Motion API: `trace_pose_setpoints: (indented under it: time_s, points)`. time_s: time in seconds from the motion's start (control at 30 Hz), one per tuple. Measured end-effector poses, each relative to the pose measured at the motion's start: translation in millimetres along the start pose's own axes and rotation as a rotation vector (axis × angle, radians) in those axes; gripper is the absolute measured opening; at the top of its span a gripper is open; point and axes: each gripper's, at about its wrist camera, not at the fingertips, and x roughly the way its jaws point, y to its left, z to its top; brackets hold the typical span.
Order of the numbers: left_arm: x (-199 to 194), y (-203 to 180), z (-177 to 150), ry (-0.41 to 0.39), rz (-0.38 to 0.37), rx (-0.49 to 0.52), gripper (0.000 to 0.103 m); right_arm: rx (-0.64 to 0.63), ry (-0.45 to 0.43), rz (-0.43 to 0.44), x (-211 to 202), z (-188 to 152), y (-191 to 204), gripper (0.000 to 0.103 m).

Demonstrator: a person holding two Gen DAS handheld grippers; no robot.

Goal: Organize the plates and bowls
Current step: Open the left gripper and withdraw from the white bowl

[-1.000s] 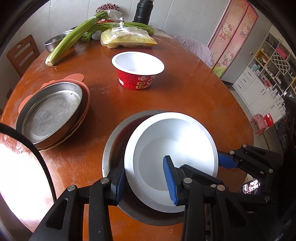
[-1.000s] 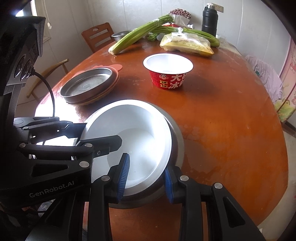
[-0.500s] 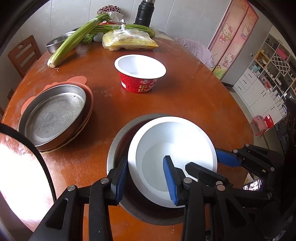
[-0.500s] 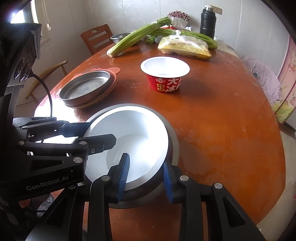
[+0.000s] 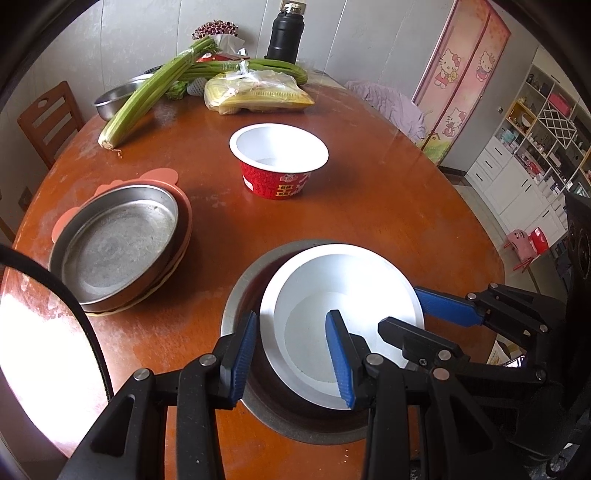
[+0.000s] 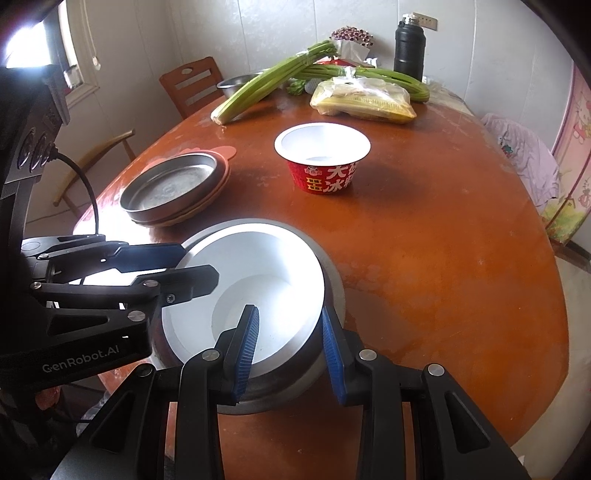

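1. At the far left of the left wrist view, a steel plate (image 5: 114,247) lies on a pink plate (image 5: 147,177), and under them the edge of one more plate shows. This stack is on the left side of the brown worktop (image 5: 388,206), well apart from both claws.
2. Behind the stack, at the back of the worktop, a bundle of celery (image 5: 155,88) leans over a small steel bowl (image 5: 114,99). Beside it are a bag of yellow food (image 5: 258,94) and a black flask (image 5: 283,33).
3. In the middle of the worktop a red noodle cup (image 5: 279,160) stands upright, with nothing visible in its white inside. It is apart from the other dishes.
4. Near the front edge, a white bowl (image 5: 343,321) sits tilted inside a larger steel basin (image 5: 243,291). The white bowl is pushed to the right side of the basin.
5. The left claw (image 5: 291,354) has its jaws apart around the left rim of the white bowl: one blue finger is outside the rim, over the basin, and the other is inside the bowl. The pads do not press the rim.
6. The right claw (image 6: 290,347) also has its jaws apart, around the right rim of the white bowl (image 6: 255,284). One finger is inside the bowl, and the other is outside, against the edge of the steel basin (image 6: 332,273). I cannot tell if it touches the rim.
7. At the far right, a chair with a purple cloth (image 5: 391,103) stands beside the worktop.
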Motion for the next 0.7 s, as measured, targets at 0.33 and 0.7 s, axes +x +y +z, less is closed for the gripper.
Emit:
trace_pose_setpoints:
  time_s: [0.33, 0.7]
  points:
    - [-13.5, -4.5, 6.7, -0.045, 0.036, 0.023, 0.046, 0.009, -0.026, 0.007, -8.7, 6.2, -4.7, 0.036]
    - [-19.4, -4.9, 22.3, -0.075, 0.063, 0.04, 0.056, 0.036, -0.045, 0.025, -15.2, 17.0, -13.7, 0.036]
